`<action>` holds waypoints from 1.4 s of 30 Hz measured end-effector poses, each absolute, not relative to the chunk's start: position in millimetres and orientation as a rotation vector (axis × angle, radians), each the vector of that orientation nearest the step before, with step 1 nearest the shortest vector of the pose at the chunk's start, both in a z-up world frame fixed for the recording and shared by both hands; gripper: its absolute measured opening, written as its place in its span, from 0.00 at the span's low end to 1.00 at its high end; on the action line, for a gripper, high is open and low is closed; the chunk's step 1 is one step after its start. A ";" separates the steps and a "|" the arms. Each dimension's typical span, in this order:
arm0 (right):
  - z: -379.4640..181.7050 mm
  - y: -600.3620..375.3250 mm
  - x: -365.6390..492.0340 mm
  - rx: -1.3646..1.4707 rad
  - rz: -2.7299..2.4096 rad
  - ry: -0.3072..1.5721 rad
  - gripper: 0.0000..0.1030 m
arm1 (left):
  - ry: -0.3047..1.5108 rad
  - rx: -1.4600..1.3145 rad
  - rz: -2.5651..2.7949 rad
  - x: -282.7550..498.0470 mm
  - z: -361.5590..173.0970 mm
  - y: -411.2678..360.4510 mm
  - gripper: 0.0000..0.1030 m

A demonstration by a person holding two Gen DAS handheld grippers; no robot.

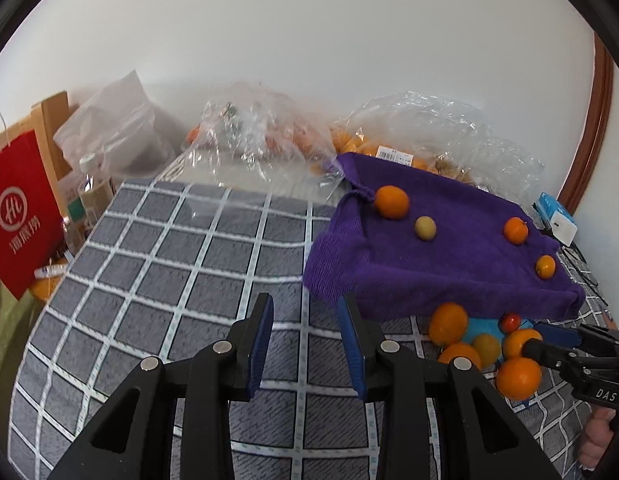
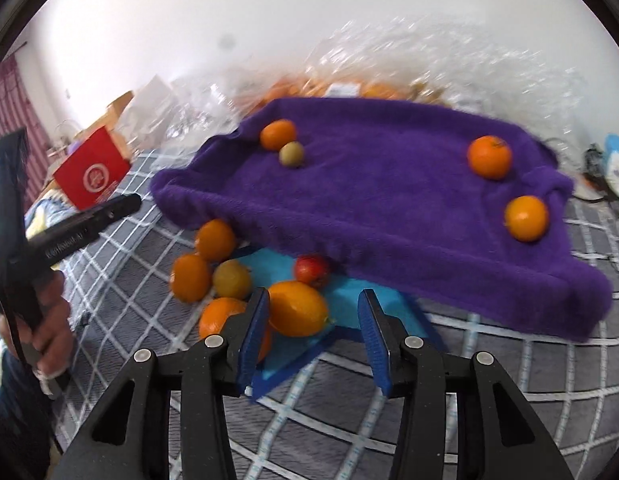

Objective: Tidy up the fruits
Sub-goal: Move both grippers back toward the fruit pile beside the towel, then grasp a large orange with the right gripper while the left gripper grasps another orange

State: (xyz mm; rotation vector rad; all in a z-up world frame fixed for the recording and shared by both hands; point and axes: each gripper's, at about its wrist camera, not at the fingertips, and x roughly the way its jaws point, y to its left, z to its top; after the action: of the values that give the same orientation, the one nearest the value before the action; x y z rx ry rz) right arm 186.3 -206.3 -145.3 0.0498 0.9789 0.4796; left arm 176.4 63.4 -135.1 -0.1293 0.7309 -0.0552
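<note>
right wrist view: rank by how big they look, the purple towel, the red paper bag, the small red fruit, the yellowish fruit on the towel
1. purple towel
2. red paper bag
3. small red fruit
4. yellowish fruit

The last two look close in size, and the red fruit lies nearer the camera, so their order is unsure.

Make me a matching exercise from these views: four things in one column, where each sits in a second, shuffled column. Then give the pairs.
Things:
1. purple towel
2. small red fruit
3. red paper bag
4. pale green fruit

Places:
A. on top of the towel, beside an orange
B. at the far left edge of the checked cloth
C. on the blue mat, just below the towel's near edge
D. draped over something raised, fruit on top

Pairs: 1-D, 2-C, 3-B, 4-A
</note>
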 end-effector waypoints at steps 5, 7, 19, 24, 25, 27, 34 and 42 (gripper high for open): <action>-157.6 -195.3 188.2 0.023 0.496 1.010 0.34 | 0.753 -0.128 -0.080 175.5 -142.6 59.0 0.31; -157.0 -194.5 184.0 -0.005 0.478 0.991 0.32 | 0.786 -0.123 -0.110 176.5 -146.8 54.5 0.31; -160.5 -245.7 171.8 -0.061 0.280 0.972 0.33 | 0.819 -0.105 -0.172 176.2 -151.3 46.5 0.31; -159.6 -244.6 169.9 -0.080 0.258 0.952 0.32 | 0.804 -0.116 -0.223 168.6 -144.2 34.5 0.31; -158.6 -245.5 169.5 -0.081 0.257 0.947 0.32 | 0.809 -0.126 -0.247 166.3 -141.2 30.5 0.31; -156.7 -252.2 166.4 -0.062 0.253 0.943 0.32 | 0.816 -0.132 -0.285 161.4 -135.8 21.2 0.31; -154.6 -271.7 169.9 0.047 0.209 0.935 0.32 | 0.897 -0.134 -0.322 166.5 -138.9 -15.5 0.37; -158.1 -279.4 174.3 0.091 0.202 0.949 0.32 | 0.937 -0.144 -0.276 171.7 -150.0 -17.2 0.31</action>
State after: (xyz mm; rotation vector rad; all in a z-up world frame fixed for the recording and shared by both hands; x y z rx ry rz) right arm 174.3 -279.4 -158.1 0.0905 0.9491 0.2017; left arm 171.7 -17.2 -150.0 -0.1442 0.9375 -0.2760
